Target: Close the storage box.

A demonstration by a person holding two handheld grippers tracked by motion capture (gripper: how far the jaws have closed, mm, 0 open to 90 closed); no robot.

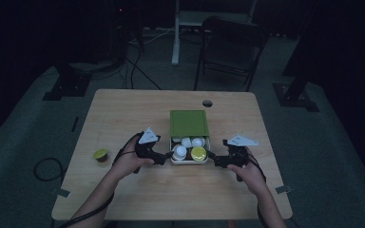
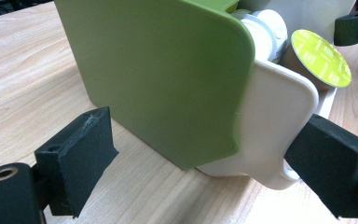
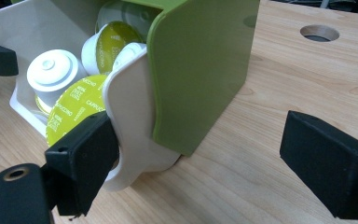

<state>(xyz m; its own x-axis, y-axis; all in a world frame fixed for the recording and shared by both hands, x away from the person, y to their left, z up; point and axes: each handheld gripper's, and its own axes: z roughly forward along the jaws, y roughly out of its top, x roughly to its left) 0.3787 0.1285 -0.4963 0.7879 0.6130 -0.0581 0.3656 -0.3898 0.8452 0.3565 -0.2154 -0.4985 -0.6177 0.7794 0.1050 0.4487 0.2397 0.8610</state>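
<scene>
a: dim room, pale wood table [image 1: 123, 109], dark floor around it. your green sleeve [image 1: 188, 123] sits mid-table with the white drawer [image 1: 190, 161] slid out toward you, capsules showing inside.

b: where are my grippers?

a: one at each near corner of the drawer. left gripper [image 1: 165, 157] straddles the drawer's left corner: one pad [image 2: 328, 163] is against the white wall, the other pad [image 2: 81, 149] hangs free off the sleeve's side. so the jaws are spread, not clamped.

b: right one?

a: same idea, mirrored. right gripper [image 1: 212, 158] has one pad [image 3: 88, 154] touching the white corner [image 3: 130, 140], the far pad well clear over bare wood. spread too, gripping nothing.

b: why set up like that?

a: my read: you're bracing both front corners so the drawer moves straight in the sleeve instead of cocking. the yellow-lidded capsule [image 1: 198, 153] and white capsule [image 1: 180, 151] stand at the drawer's front, so a skewed shove could tip them.

b: loose one?

a: stray capsule [image 1: 100, 155] sits on the table well left of your left hand [image 1: 130, 164].
</scene>
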